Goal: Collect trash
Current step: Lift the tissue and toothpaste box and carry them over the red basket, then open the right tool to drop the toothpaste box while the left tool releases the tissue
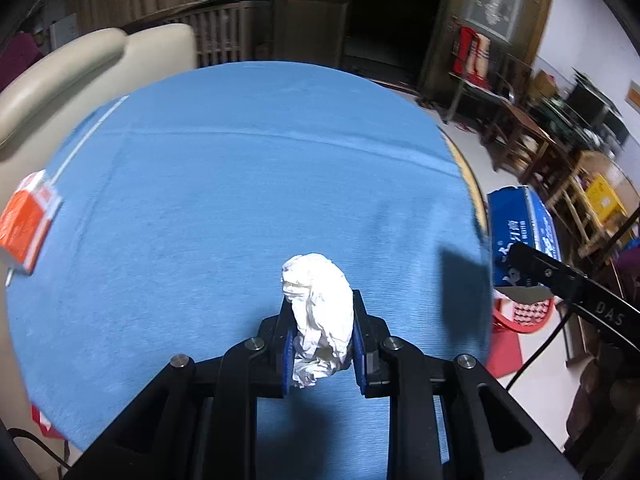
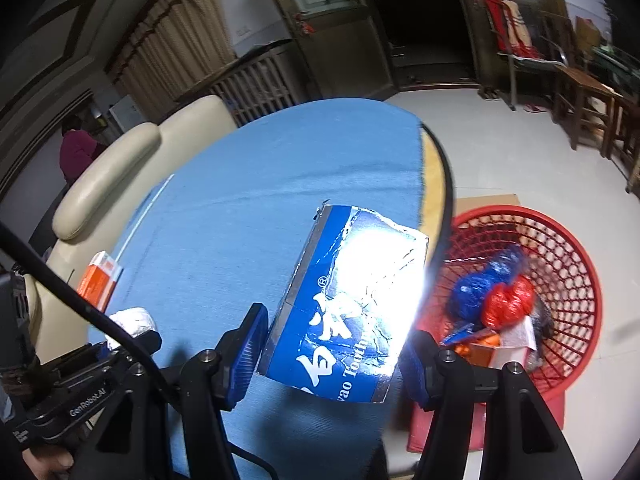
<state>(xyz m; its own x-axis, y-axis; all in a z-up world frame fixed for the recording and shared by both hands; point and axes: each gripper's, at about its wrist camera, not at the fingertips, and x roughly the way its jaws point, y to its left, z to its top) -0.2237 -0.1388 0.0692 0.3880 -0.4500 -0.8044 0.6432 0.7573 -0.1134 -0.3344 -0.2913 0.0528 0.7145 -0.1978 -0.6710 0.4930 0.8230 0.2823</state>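
Both grippers gripped trash above the blue-clothed table (image 1: pixel 240 184).

Left gripper (image 1: pixel 320 336) pinched a crumpled white tissue (image 1: pixel 320 312); right gripper (image 2: pixel 332 356) clasped a blue toothpaste box (image 2: pixel 344 300) at the table's edge, beside the red basket (image 2: pixel 576 264) holding wrappers. An orange box (image 1: pixel 26 220) lay far left.

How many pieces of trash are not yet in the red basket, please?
3: a crumpled white tissue clamped in the left gripper, a blue toothpaste box between the right gripper's fingers, and an orange box lying at the table's left edge.
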